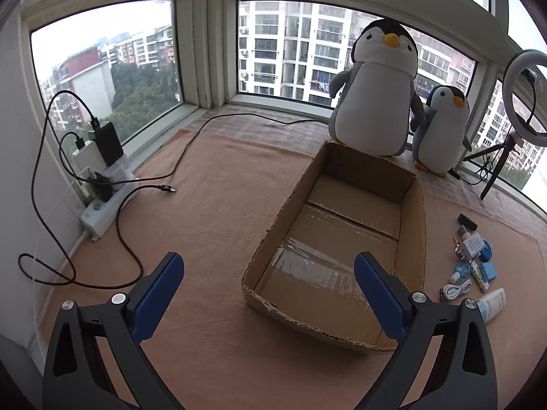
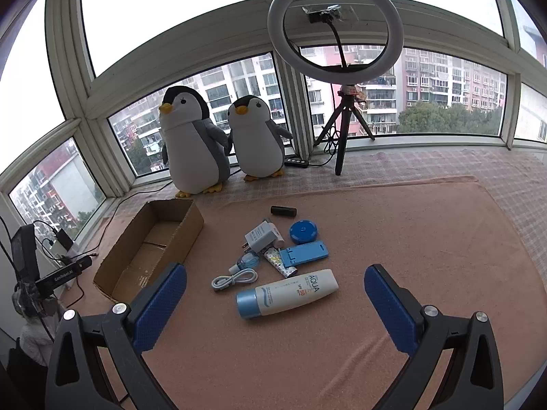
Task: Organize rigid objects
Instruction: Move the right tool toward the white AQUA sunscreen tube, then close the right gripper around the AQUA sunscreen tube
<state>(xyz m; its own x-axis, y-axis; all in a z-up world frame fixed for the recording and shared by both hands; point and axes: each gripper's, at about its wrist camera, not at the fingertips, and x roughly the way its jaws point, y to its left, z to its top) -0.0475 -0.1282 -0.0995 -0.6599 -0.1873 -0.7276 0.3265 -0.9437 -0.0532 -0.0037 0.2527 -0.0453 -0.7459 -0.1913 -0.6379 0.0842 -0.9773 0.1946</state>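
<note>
bay-window ledge, pink blanket (image 2: 393, 225) spread over it. cardboard box (image 1: 408, 239) sits empty. small items clustered just right of it; sunscreen bottle (image 2: 287, 294) lies nearest. left tongs (image 1: 268, 273) spread wide, empty, near the box. right tongs (image 2: 275, 283) gaping, empty, facing the bottle. judged: sorting not yet started. next: lower, close on bottle.

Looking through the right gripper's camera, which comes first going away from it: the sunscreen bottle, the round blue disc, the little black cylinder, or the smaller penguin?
From the right gripper, nearest first:
1. Sunscreen bottle, lying on its side just ahead of the open fingers.
2. Round blue disc, farther back, slightly right.
3. Black cylinder, lying just behind the disc.
4. Smaller penguin, standing by the window.
</note>
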